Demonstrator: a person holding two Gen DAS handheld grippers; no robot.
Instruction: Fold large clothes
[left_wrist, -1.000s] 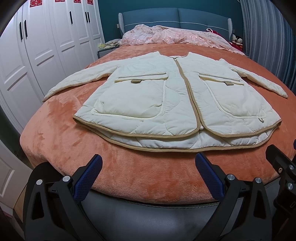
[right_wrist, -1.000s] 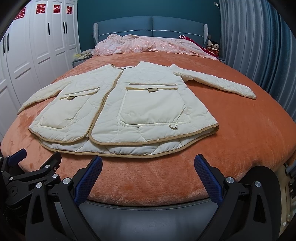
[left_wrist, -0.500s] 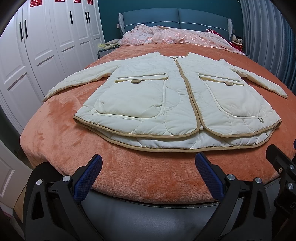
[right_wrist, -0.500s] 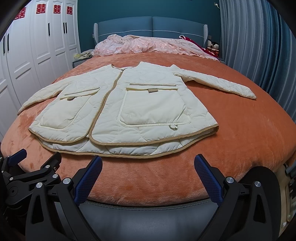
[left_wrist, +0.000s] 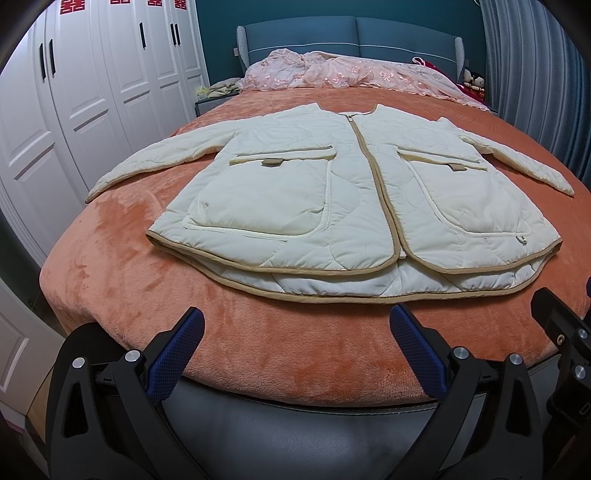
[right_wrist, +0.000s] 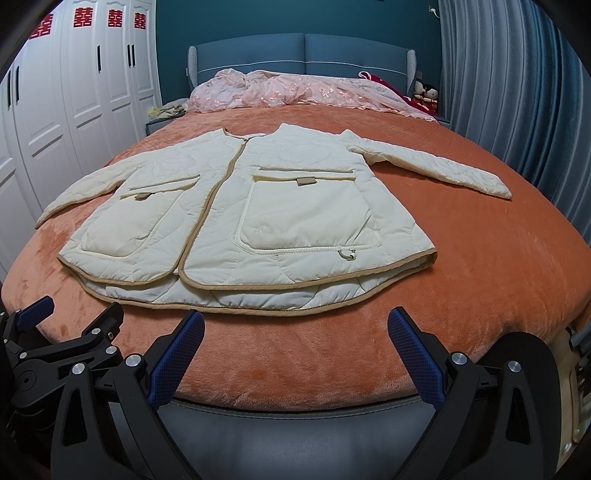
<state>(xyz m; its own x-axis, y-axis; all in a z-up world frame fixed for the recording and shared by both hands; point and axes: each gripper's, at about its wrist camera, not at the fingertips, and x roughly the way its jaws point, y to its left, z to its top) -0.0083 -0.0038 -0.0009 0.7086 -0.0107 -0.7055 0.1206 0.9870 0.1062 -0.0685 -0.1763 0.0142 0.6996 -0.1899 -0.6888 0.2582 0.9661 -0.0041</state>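
Even, soft indoor light, moderately bright, no glare; faint shadow under the jacket (left_wrist: 332, 206) hem on the bed (left_wrist: 110, 266); sharp centre, strong fisheye bending at edges, black vignette in corners, wardrobe (left_wrist: 92, 92) lines bowed at left.

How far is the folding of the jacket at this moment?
Done: the cream jacket lies flat on the orange bedspread, front closed, both sleeves spread out to the sides. In hand: nothing. The left tongs and the right tongs are open at the foot of the bed, short of the hem and touching no cloth. Left: every fold, sleeves and body alike.
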